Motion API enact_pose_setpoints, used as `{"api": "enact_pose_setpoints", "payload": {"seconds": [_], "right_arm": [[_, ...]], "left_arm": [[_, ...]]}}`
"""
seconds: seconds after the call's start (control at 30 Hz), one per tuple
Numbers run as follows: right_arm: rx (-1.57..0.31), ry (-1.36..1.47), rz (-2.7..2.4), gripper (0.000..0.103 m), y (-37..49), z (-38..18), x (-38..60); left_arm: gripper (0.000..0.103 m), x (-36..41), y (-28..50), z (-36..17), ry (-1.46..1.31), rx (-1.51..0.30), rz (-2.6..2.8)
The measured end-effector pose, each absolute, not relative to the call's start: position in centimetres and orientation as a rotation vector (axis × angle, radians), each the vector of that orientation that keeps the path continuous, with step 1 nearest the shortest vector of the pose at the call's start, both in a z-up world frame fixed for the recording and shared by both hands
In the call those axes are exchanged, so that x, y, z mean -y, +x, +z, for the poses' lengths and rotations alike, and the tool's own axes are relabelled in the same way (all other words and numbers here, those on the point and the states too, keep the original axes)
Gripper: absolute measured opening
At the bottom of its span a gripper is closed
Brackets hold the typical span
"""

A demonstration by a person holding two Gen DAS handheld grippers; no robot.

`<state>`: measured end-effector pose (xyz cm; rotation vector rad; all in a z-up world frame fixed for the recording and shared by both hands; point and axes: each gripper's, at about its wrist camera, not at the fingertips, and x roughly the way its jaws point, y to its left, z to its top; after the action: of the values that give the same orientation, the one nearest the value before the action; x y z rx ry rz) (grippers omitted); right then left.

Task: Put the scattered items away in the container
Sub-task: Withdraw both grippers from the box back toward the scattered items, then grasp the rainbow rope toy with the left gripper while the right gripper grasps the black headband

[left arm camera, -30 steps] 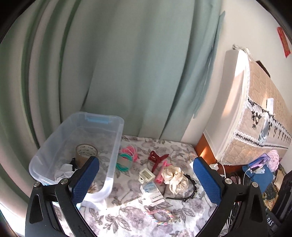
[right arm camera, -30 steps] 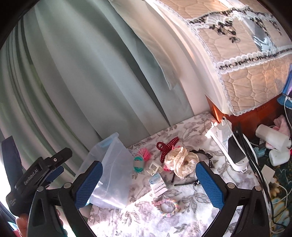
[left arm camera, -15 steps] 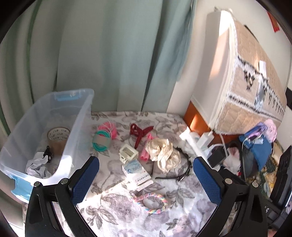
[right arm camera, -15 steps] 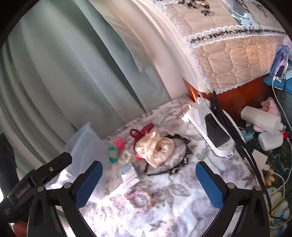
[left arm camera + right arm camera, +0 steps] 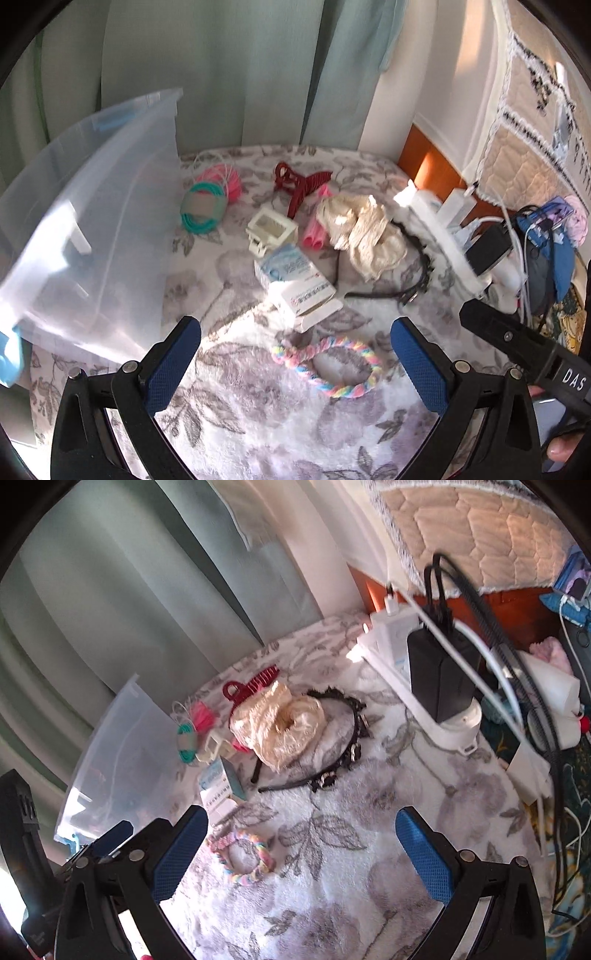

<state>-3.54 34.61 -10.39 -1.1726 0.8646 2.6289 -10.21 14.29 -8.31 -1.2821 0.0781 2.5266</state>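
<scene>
A floral cloth [image 5: 258,413] covers the surface, with pale green curtains [image 5: 229,74] behind and a quilted cover [image 5: 491,535] at the right. One clear bin [image 5: 92,229] sits at the left edge of the cloth. Beside it lie the scattered items: one bundle of teal bands [image 5: 201,212] touching one bundle of pink bands [image 5: 229,179], one red claw clip [image 5: 301,184], one cream clip [image 5: 271,230], two small boxes [image 5: 295,280] stacked askew, one pink roller [image 5: 316,234], one cream scrunchie [image 5: 364,230], one black headband [image 5: 343,746] curving round the scrunchie, and one rainbow rope ring [image 5: 328,365] nearest the cameras. One white power strip [image 5: 417,686] with a black adapter [image 5: 439,672] plugged in lies at the right.

The left gripper [image 5: 295,362] hovers just above the rope ring, jaws spread wide and empty. The right gripper [image 5: 301,853] is also spread wide, holding nothing, over bare cloth right of the ring. Both are apart from every item.
</scene>
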Motion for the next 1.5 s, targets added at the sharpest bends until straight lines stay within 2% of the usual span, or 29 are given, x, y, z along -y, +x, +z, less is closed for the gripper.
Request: {"api": "enact_pose_setpoints", "payload": {"seconds": [0.1, 0.3, 0.37, 0.5, 0.83, 0.9, 1.07, 1.3, 1.37, 1.5], "right_arm": [[-0.872, -1.2, 2.602, 0.1, -4.0, -11.2, -34.7], [-0.9, -1.263, 2.568, 0.085, -5.2, -12.7, -34.9], [-0.912, -1.285, 2.55, 0.077, -5.7, -13.3, -35.0], [-0.91, -1.285, 2.537, 0.072, -6.3, -13.8, -35.3], [-0.817, -1.259, 2.507, 0.067, -8.9, -13.7, -36.0], [-0.798, -1.266, 2.489, 0.065, -9.5, -13.9, -36.1], [-0.779, -1.283, 2.43, 0.049, -10.5, -14.8, -36.9], [-0.678, -1.239, 2.413, 0.042, -12.1, -15.0, -37.1], [-0.643, -1.227, 2.417, 0.04, -12.6, -15.1, -36.8], [-0.556, -1.213, 2.422, 0.033, -13.5, -15.3, -36.5]], "left_arm": [[0.102, -14.0, -10.7, -9.7, -1.354, -0.053, 2.495], [0.102, -13.9, -11.6, -11.8, -1.437, -0.043, 2.451], [0.102, -13.9, -11.9, -12.4, -1.462, -0.038, 2.431], [0.101, -14.1, -12.3, -13.2, -1.5, -0.06, 2.407], [0.075, -15.0, -12.6, -14.7, -1.573, -0.134, 2.347], [0.07, -15.0, -12.7, -14.9, -1.592, -0.147, 2.352], [0.058, -14.9, -12.8, -14.9, -1.587, -0.151, 2.372], [0.042, -14.6, -13.2, -14.8, -1.557, -0.137, 2.414], [0.034, -14.2, -13.4, -14.8, -1.558, -0.103, 2.427], [0.032, -13.8, -13.7, -14.7, -1.554, -0.063, 2.434]]}}
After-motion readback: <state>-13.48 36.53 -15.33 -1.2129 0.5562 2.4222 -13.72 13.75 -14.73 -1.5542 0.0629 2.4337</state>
